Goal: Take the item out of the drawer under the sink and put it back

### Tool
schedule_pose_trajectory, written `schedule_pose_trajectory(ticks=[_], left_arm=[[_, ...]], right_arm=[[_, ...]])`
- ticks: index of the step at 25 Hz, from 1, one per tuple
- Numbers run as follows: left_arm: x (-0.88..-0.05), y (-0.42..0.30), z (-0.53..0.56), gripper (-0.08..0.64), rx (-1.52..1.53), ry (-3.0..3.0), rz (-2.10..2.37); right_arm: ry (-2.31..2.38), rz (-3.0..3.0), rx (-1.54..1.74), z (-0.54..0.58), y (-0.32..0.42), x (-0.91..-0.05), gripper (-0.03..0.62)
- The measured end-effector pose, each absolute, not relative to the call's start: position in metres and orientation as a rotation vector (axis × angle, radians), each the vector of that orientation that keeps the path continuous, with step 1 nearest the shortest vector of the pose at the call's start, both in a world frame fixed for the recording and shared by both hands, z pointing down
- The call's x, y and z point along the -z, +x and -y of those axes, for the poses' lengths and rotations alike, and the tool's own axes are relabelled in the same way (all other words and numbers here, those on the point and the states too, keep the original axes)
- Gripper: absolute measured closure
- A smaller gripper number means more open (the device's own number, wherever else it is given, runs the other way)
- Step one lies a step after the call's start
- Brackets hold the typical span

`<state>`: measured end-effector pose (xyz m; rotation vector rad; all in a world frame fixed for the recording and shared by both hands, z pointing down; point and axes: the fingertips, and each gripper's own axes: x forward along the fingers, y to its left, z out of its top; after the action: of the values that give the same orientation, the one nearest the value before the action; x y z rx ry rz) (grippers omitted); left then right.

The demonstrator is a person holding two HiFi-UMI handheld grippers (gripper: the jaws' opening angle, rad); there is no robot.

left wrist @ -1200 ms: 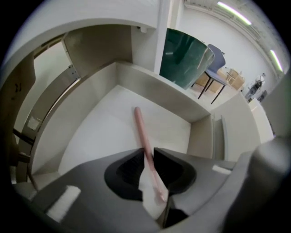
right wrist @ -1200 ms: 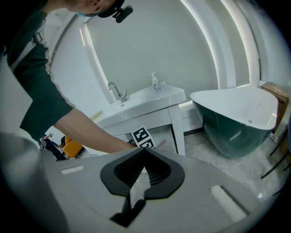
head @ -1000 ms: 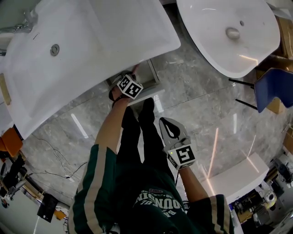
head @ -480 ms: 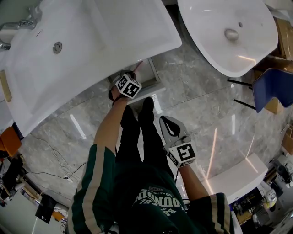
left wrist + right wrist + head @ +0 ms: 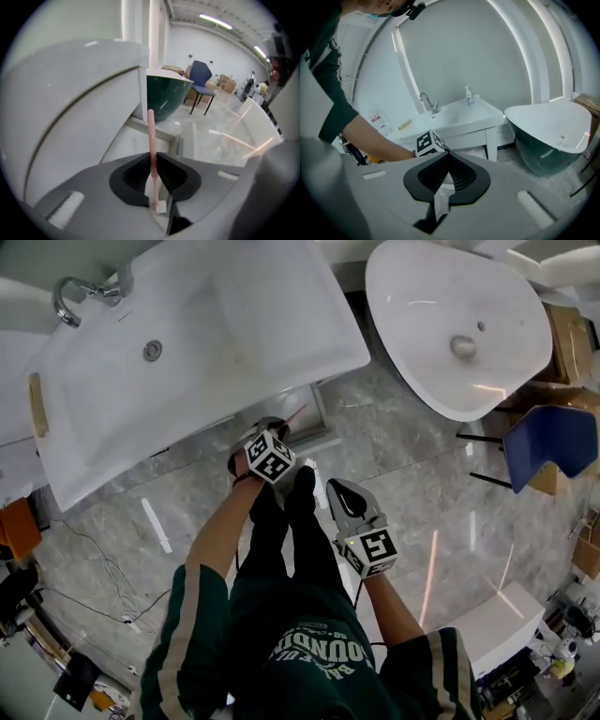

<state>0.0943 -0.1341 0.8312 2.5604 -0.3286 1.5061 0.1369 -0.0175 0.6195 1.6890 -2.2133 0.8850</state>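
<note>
A thin pink stick [image 5: 151, 136] stands upright between the pads of my left gripper [image 5: 153, 161], which is shut on it. In the head view the pink stick [image 5: 294, 415] pokes out past the left gripper [image 5: 279, 434], just in front of the white sink's [image 5: 187, 343] front edge. The open drawer [image 5: 317, 430] lies under that edge, and its pale inside [image 5: 133, 140] shows right beyond the jaws. My right gripper [image 5: 343, 495] hangs back by the person's legs, shut with nothing in it; its jaws [image 5: 449, 157] meet.
A white oval basin [image 5: 450, 324] with a dark green outside [image 5: 164, 101] stands to the right of the sink. A blue chair [image 5: 548, 442] is further right. The person's black shoes [image 5: 302, 486] rest on the marble floor before the drawer. A tap [image 5: 70, 296] sits at the sink's back.
My left gripper has drawn back a little from under the sink's edge, and more of the pink stick shows. The head view has shifted, so the tap is now in sight.
</note>
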Motion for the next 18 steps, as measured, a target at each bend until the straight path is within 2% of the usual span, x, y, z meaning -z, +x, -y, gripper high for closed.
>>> schedule_pose_trajectory(ticks=[11,18], left_arm=[[-0.677,0.034,0.106,0.466,-1.145,2.616,0.527],[-0.586,-0.023,0.134,0.465,-0.901,2.638,0.754]], right_arm=[[1.692,2.309,-0.725,0.043,0.115,-0.547,0.591],[1.683,2.399,-0.575,0.079,0.097,-0.485,0.591]])
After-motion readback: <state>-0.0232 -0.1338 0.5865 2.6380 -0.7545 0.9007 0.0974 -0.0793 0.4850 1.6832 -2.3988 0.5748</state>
